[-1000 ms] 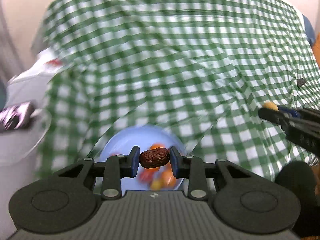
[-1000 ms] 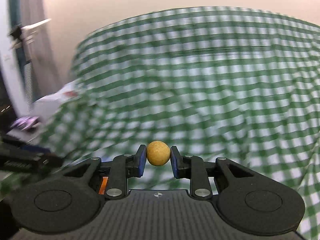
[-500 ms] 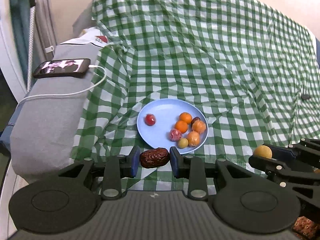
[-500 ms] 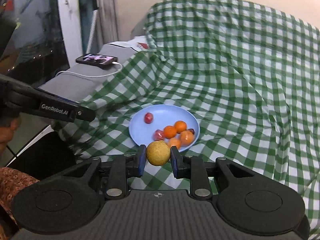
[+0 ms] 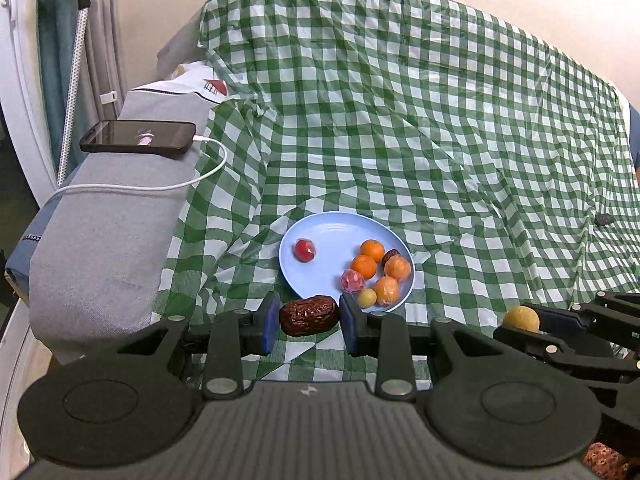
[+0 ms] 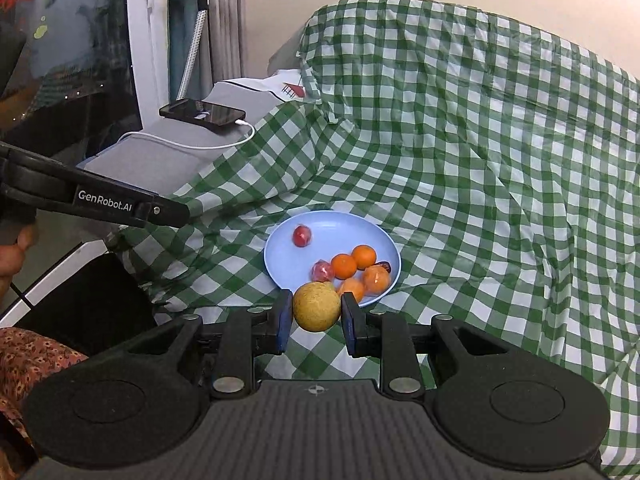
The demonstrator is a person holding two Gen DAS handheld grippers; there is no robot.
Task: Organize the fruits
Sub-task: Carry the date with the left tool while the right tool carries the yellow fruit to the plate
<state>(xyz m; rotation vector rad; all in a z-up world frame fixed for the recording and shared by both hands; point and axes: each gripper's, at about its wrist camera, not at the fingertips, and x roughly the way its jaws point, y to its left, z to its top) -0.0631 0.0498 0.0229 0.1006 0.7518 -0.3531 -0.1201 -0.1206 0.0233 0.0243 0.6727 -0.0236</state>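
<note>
A light blue plate [image 5: 332, 232] [image 6: 320, 222] rests on the green checked cloth and holds several small fruits: oranges [image 5: 364, 266], a red one [image 5: 304, 249] and a small yellow one [image 5: 367, 298]. My left gripper [image 5: 309, 316] is shut on a wrinkled brown date [image 5: 309, 315], just in front of the plate's near rim. My right gripper [image 6: 316, 308] is shut on a round yellow fruit [image 6: 317, 306], also short of the near rim. In the left wrist view the right gripper [image 5: 524, 322] with its yellow fruit [image 5: 521, 318] shows at the right.
The checked cloth [image 5: 440, 140] rises in folds behind the plate. A black phone [image 5: 138, 137] on a white cable [image 5: 160, 188] lies on a grey cushion [image 5: 104, 232] at the left. A person's patterned sleeve [image 6: 28, 360] is at lower left.
Both grippers swung across the cloth from a blurred close view; the plate went from under the left fingers to lying ahead of both. Each has kept its fruit, and the last half second shows little movement.
</note>
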